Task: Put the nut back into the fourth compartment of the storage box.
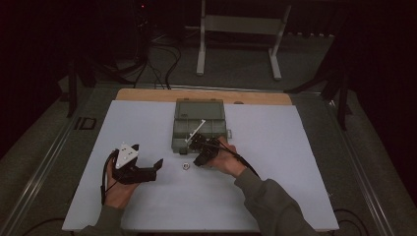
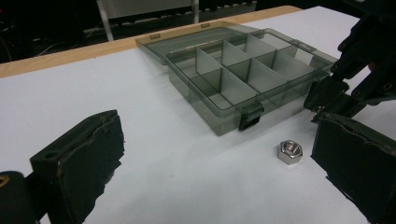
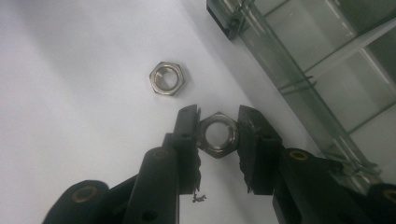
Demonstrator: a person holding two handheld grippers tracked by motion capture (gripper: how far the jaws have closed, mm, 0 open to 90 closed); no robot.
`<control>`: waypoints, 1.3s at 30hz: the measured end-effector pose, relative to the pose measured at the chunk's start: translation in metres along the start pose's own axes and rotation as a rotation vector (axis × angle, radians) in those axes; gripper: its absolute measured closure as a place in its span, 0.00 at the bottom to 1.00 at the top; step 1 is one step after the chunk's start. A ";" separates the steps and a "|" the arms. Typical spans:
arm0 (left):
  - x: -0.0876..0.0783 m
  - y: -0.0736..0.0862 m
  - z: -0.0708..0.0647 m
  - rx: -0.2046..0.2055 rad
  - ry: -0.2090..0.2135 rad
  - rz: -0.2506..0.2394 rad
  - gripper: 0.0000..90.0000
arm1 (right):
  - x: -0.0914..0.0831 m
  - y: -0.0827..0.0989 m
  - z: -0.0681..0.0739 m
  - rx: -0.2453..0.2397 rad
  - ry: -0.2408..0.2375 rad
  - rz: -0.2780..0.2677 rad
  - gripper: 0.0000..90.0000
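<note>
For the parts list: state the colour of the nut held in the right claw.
Silver metal; the nut shows best in the right gripper view.

Left tongs [image 2: 215,154] gape wide; right tongs [image 3: 218,135] clamped.

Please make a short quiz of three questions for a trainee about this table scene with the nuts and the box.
1. True or false: the right tongs grip a hex nut.
2. How many hex nuts lie loose on the white table?
3. The lid of the compartment box is: A) closed B) open C) removed.

Key:
1. True, its two pads press on it.
2. One, the loose nut beside the box.
3. B; it lies flat behind the box. The left tongs stand open and hold nothing.
</note>
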State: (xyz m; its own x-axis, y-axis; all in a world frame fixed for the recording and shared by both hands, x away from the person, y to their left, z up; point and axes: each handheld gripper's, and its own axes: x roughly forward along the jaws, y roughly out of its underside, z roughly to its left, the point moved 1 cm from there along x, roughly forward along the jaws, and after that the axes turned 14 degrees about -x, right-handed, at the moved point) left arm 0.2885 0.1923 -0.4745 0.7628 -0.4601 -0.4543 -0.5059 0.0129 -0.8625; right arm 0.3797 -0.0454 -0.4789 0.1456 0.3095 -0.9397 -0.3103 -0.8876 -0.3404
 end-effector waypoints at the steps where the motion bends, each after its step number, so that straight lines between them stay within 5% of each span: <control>1: 0.000 0.000 0.000 0.000 0.000 0.000 0.03 | -0.002 0.000 0.000 0.001 -0.001 -0.001 0.78; 39: -0.001 0.000 0.000 0.001 -0.001 -0.001 0.03 | -0.053 -0.011 -0.018 0.039 0.026 -0.101 0.78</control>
State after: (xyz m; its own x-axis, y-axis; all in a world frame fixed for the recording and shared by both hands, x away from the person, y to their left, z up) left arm 0.2883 0.1928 -0.4739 0.7638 -0.4593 -0.4535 -0.5045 0.0133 -0.8633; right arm 0.3922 -0.0576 -0.4249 0.2018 0.3872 -0.8996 -0.3289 -0.8384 -0.4346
